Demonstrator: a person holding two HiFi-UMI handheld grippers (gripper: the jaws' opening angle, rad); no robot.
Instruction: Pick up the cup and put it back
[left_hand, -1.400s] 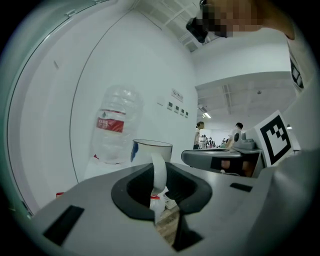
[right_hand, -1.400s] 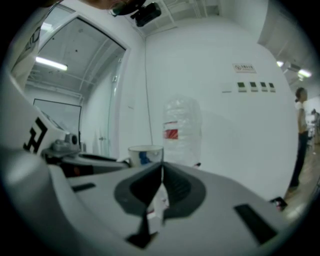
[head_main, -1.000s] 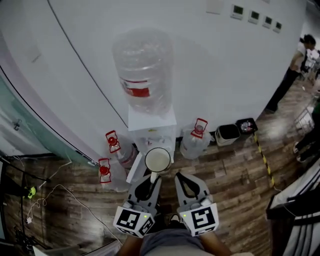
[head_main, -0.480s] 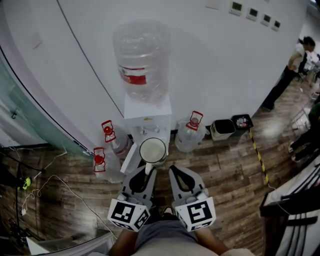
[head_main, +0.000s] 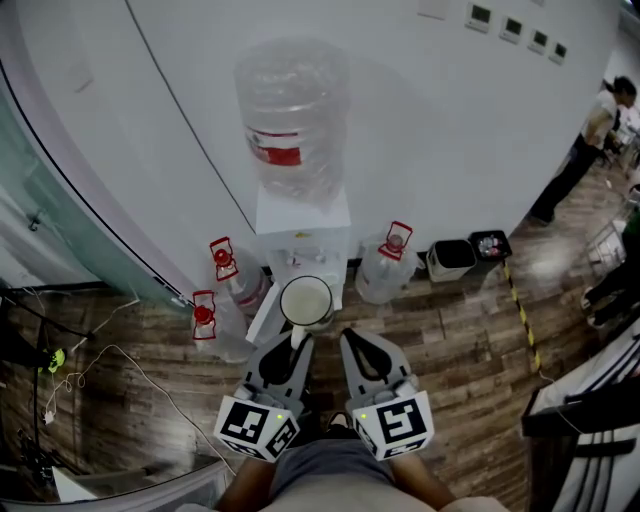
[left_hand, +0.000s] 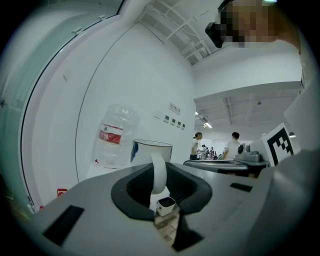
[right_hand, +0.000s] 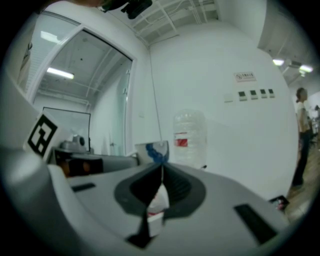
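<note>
A white cup (head_main: 306, 301) hangs in front of the water dispenser (head_main: 300, 240), held by its handle. My left gripper (head_main: 297, 340) is shut on that handle. In the left gripper view the handle (left_hand: 159, 172) runs upright between the jaws of the left gripper (left_hand: 159, 176), and the cup's body (left_hand: 150, 150) stands just past them. My right gripper (head_main: 352, 342) is beside the left one, shut with nothing in it. In the right gripper view the jaws of the right gripper (right_hand: 161, 172) meet in a thin line, and the cup (right_hand: 152, 151) shows to their left with a blue mark on it.
A big clear water bottle (head_main: 293, 120) sits upside down on the dispenser against the white wall. Spare bottles with red caps (head_main: 232, 283) (head_main: 385, 268) stand on the wooden floor at both sides. Two small bins (head_main: 452, 262) are to the right. A person (head_main: 588, 150) stands at far right.
The view has shifted slightly. The cup stays in my left gripper in front of the dispenser, and the right gripper stays beside it.
</note>
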